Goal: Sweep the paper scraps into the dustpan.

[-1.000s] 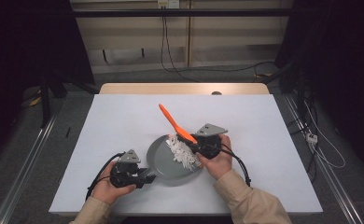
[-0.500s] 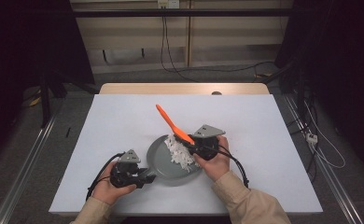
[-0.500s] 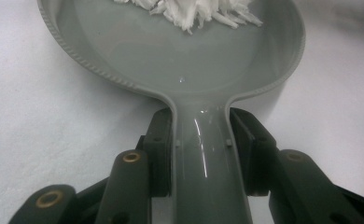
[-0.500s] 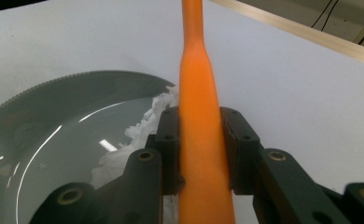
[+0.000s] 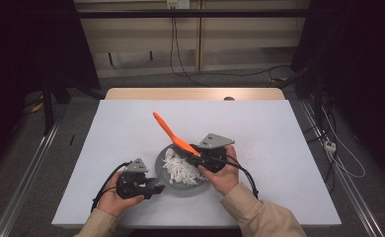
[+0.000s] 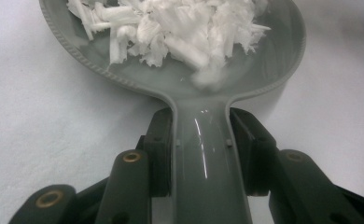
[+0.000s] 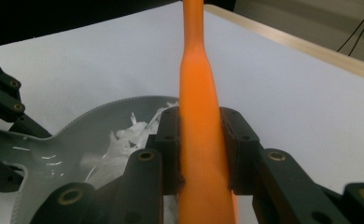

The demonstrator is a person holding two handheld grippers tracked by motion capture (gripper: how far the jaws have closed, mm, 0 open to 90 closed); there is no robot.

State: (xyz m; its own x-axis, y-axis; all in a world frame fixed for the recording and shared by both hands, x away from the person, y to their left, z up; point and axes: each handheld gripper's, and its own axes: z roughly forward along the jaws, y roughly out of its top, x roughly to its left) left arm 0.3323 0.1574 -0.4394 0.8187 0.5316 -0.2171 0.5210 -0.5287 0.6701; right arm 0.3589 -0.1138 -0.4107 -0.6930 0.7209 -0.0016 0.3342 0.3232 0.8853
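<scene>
A grey dish with a handle [image 5: 173, 186] lies on the white table, with a heap of white shreds [image 5: 180, 168] in it. My left gripper [image 5: 153, 185] is shut on the dish's handle [image 6: 207, 158], its pads pressed to both sides; the shreds [image 6: 185, 28] pile up in the bowl ahead. My right gripper [image 5: 195, 150] is shut on an orange spatula [image 5: 171, 132], whose long end slants up and to the far left over the dish. In the right gripper view the orange spatula [image 7: 199, 116] runs between the pads, with the grey dish [image 7: 96, 121] and shreds [image 7: 124, 140] at lower left.
The white table sheet [image 5: 279, 143] is bare around the dish, with wide room at the far side and right. The wooden table edge [image 5: 195, 94] runs along the back. Black cables trail from both grippers toward the near edge.
The orange spatula's raised end has swung a little to the left over the dish with my right gripper. The left gripper and the dish have stayed put.
</scene>
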